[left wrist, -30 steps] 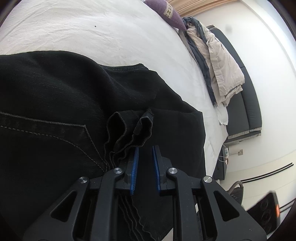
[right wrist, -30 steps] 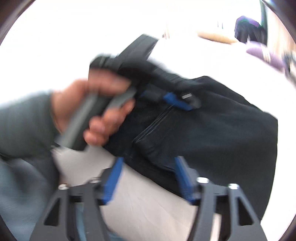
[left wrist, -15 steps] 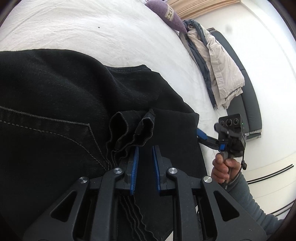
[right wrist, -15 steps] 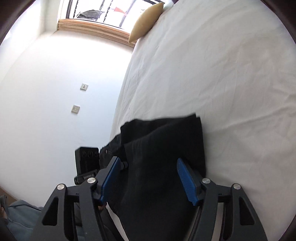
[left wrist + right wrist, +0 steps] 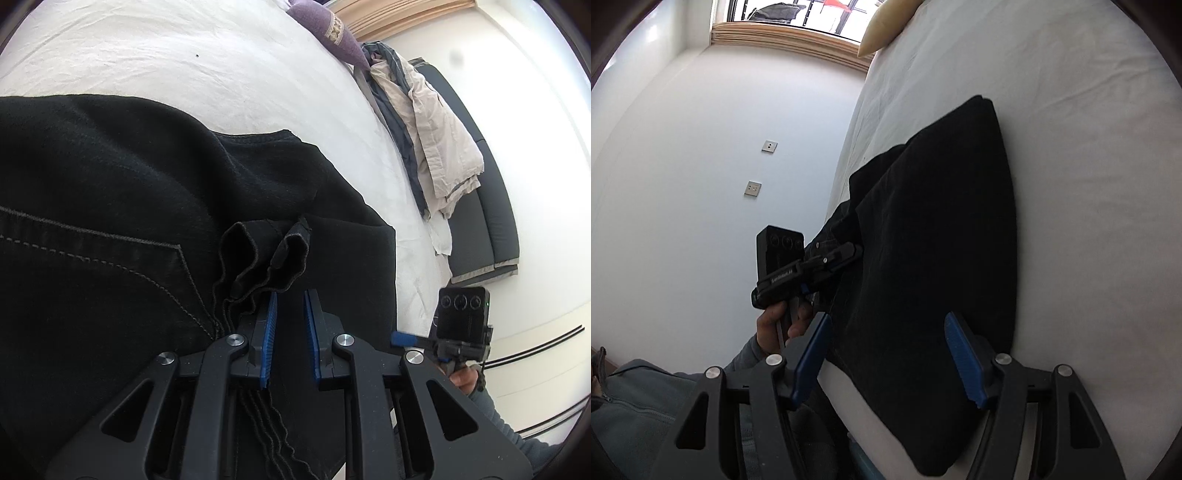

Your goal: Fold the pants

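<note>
Two close wrist views, pants [image 5: 110, 221] shared

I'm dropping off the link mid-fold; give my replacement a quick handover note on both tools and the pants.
Left tool: shut, low on the black pants, bunched hems beside it; grip unclear.
Right tool: open, jaws just closed slightly, straddling the pants' folded end at the bed edge, not pressing.
Done: pants folded over on the bed.
To do: grasp that end, finish the fold.
</note>
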{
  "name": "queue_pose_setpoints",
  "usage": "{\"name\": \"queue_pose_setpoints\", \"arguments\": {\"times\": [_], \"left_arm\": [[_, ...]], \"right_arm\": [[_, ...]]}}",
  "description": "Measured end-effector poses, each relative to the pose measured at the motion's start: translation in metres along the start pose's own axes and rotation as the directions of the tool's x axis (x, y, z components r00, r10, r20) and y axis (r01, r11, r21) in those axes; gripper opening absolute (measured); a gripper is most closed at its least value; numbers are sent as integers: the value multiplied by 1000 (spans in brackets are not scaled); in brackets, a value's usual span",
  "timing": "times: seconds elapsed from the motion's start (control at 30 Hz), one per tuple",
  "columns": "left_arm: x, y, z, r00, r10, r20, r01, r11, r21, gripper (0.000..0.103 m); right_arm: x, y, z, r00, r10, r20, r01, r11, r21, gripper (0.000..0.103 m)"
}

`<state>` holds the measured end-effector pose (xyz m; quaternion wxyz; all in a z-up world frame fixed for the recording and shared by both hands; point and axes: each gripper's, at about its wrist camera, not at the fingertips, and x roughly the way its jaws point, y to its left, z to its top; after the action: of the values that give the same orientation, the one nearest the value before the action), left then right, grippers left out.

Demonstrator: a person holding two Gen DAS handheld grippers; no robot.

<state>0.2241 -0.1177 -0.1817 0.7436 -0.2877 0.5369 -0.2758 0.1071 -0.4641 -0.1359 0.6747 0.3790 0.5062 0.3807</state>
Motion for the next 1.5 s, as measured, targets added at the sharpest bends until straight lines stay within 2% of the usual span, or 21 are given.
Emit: {"name": "queue_pose_setpoints", "arguments": {"times": [0.13, 0.23, 0.33, 0.43, 0.53, 0.57, 0.6, 0.63, 0.67, 0.7, 0.73, 0.9, 0.97, 1.03, 1.13, 1.2, 1.27, 1.37, 1.43, 1.5], "left_arm": [[0, 0, -1, 1000, 5, 8, -5, 1000, 11, 15], [-7, -4, -5, 1000, 16, 23, -16, 1000, 14, 15], [-31, -13, -13, 998, 30, 61, -32, 999, 34, 15], [-73, -20, -32, 991, 15, 132, -23, 998, 59, 15], [-124, -14, -59, 979, -4, 204, -12, 997, 75, 16], [-139, -10, -68, 972, 4, 236, -20, 998, 64, 30], [-159, -2, -80, 959, 17, 281, -30, 999, 40, 62], [-177, 7, -91, 944, 33, 329, -37, 999, 6, 76], [-196, 17, -104, 918, 51, 394, -36, 998, -44, 87], [-214, 29, -115, 893, 66, 445, -29, 996, -89, 88], [-229, 40, -125, 880, 89, 466, -27, 990, -136, 88], [-272, 84, -157, 835, 174, 521, -13, 955, -298, 88], [-272, 102, -160, 835, 213, 507, -10, 927, -374, 88], [-267, 115, -163, 842, 186, 507, 45, 911, -409, 88], [-255, 126, -161, 854, 164, 493, 61, 911, -409, 88], [-244, 129, -156, 860, 126, 494, 94, 913, -397, 88], [-229, 130, -150, 864, 116, 489, 113, 903, -414, 88], [-216, 142, -141, 864, 57, 500, 192, 881, -432, 86], [-214, 146, -137, 856, 54, 514, 210, 872, -442, 81], [-212, 150, -133, 856, 48, 515, 223, 864, -452, 67]], "right_arm": [[3, 15, -46, 996, -13, -87, 14, 1000, 7, 67], [8, 35, -77, 984, -91, -151, 88, 996, -27, 70], [-9, 57, -94, 999, -6, -41, 5, 999, -34, 71], [-16, 75, -98, 994, 78, 72, -75, 996, -47, 75], [9, 95, -93, 989, 125, 83, -119, 990, -71, 75], [17, 100, -90, 989, 129, 78, -122, 989, -84, 75], [27, 106, -86, 989, 131, 75, -124, 988, -91, 75], [36, 110, -81, 987, 138, 76, -131, 987, -94, 75], [45, 114, -76, 986, 146, 82, -139, 986, -91, 75], [57, 119, -70, 984, 154, 87, -147, 985, -88, 75], [65, 122, -65, 983, 164, 89, -156, 984, -89, 75], [108, 145, -56, 979, 199, 52, -193, 975, -106, 75], [122, 153, -56, 978, 206, 31, -202, 973, -111, 75], [132, 159, -59, 978, 207, 18, -203, 972, -119, 75], [141, 168, -63, 978, 208, 6, -205, 971, -126, 75], [140, 170, -66, 980, 200, 7, -197, 972, -127, 75], [140, 173, -69, 981, 195, 15, -191, 974, -124, 75], [132, 180, -74, 980, 196, 29, -190, 973, -132, 75], [129, 184, -77, 979, 200, 37, -193, 971, -143, 75], [129, 187, -80, 977, 207, 44, -199, 969, -147, 75]]}}
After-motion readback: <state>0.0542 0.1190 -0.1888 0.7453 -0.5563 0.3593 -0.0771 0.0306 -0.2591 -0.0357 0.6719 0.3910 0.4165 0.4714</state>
